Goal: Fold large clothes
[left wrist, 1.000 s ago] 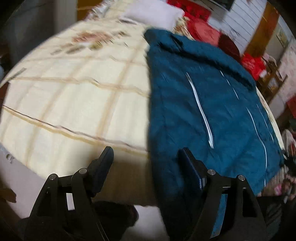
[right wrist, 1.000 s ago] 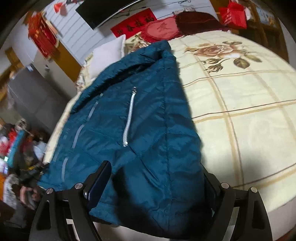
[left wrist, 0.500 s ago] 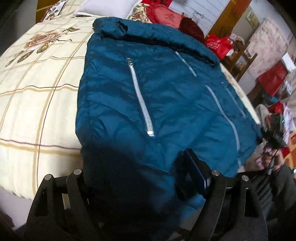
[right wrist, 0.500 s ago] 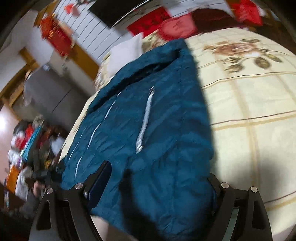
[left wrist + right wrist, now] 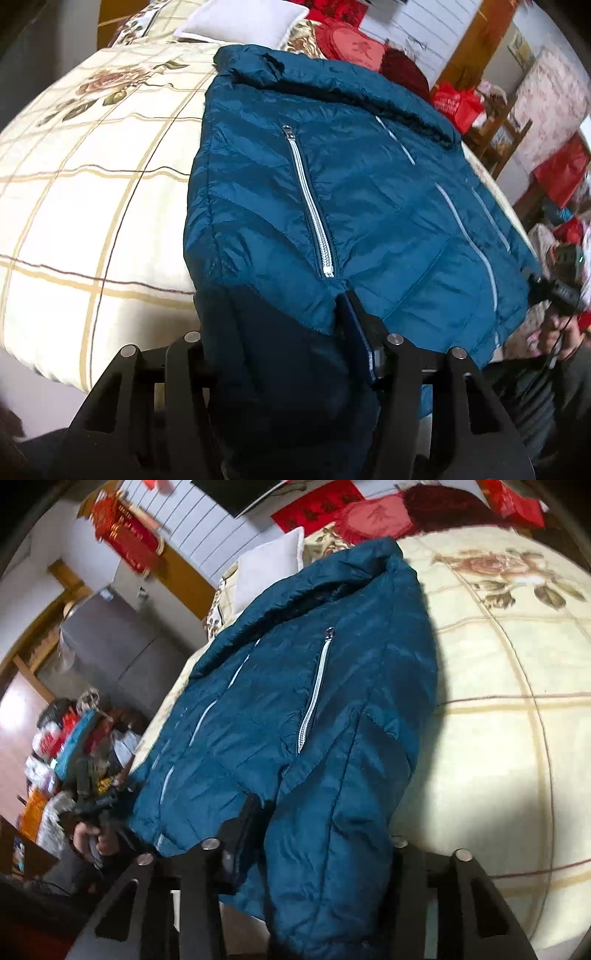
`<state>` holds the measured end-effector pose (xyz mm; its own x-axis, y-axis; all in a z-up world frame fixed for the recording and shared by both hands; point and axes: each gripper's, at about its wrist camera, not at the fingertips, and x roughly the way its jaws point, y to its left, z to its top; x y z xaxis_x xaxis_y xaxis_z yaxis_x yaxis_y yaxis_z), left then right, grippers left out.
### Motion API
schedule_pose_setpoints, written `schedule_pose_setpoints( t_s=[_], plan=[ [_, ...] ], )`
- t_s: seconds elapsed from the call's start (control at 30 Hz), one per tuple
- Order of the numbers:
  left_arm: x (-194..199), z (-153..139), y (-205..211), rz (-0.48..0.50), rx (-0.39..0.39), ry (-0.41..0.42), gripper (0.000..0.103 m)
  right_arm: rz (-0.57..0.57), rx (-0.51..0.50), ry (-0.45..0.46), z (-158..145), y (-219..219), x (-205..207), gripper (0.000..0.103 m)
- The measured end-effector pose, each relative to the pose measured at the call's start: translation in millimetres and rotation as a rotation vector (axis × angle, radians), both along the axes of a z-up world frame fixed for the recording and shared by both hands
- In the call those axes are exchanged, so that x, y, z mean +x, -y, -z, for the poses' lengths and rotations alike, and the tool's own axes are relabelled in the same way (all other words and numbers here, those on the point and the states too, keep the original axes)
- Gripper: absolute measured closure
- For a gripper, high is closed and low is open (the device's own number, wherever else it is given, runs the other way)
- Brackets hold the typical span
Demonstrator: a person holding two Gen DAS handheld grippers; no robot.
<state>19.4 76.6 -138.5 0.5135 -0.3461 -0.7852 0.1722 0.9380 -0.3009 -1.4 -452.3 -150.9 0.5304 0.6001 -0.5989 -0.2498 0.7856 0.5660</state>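
Left wrist: jaws closing on jacket (image 5: 332, 206) hem | right wrist: same, grey cabinet (image 5: 110, 642) visible

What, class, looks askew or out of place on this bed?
The teal quilted puffer jacket lies skewed toward one side of the cream checked floral bedspread, its hem hanging over the near bed edge. Its collar is rumpled. Nothing looks torn or spilled.
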Motion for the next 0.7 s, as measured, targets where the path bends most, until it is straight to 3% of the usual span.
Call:
schedule_pose_setpoints(
  t_s=[0.07,0.2,0.3,0.33,0.4,0.7],
  plan=[
    [2,1,2,0.013,-0.013,0.0,0.039,0.009,0.011,-0.011,3,2,2,0.066],
    [5,-2,7,0.014,0.064,-0.034,0.039,0.011,-0.05,0.007,-6,-11,-3,0.078],
    [4,-2,-4,-0.029,0.059,-0.044,0.06,0.062,-0.106,0.031,-17,-21,-14,0.086],
    [3,-2,-8,-0.033,0.043,-0.044,0.075,0.088,-0.12,0.033,-20,-26,-20,0.088],
    [0,-4,-13,-0.035,0.029,-0.032,0.087,0.108,-0.139,0.051,-26,-30,-30,0.089],
    [-16,-25,-35,-0.038,0.0,0.0,0.092,0.173,-0.179,0.075,-49,-44,-71,0.09]
  ],
)
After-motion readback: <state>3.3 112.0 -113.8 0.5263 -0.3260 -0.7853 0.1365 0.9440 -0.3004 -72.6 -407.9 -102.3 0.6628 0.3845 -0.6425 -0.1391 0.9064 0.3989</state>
